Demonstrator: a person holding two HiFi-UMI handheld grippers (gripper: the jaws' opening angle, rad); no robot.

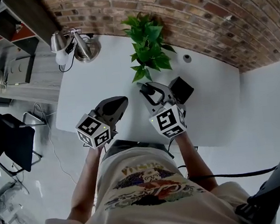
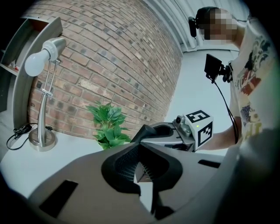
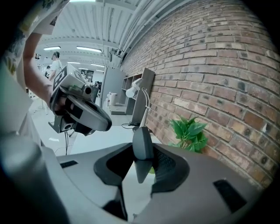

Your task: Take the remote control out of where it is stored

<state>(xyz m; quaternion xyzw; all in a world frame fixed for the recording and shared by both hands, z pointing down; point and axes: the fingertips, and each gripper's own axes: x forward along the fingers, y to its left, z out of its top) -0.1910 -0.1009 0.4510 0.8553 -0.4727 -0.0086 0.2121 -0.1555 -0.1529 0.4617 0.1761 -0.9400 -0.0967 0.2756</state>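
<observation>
Hovering over the white table (image 1: 100, 73), the right gripper (image 3: 151, 159) has its grey jaws partly apart with nothing between them, only a sliver of green leaf showing through the gap. The left gripper (image 2: 141, 169) beside it has its jaws drawn together and is likewise empty. Just beyond the right gripper lies a small black box-like thing (image 1: 182, 89) (possibly the storage place, though I cannot tell). Farther off, a leafy green potted plant (image 1: 145, 48) and a silver desk lamp (image 1: 80, 46) stand against the red brick wall (image 1: 194, 12). No remote control shows in any view, so I judge the task barely begun: finding it, grasping it and lifting it out all remain.
</observation>
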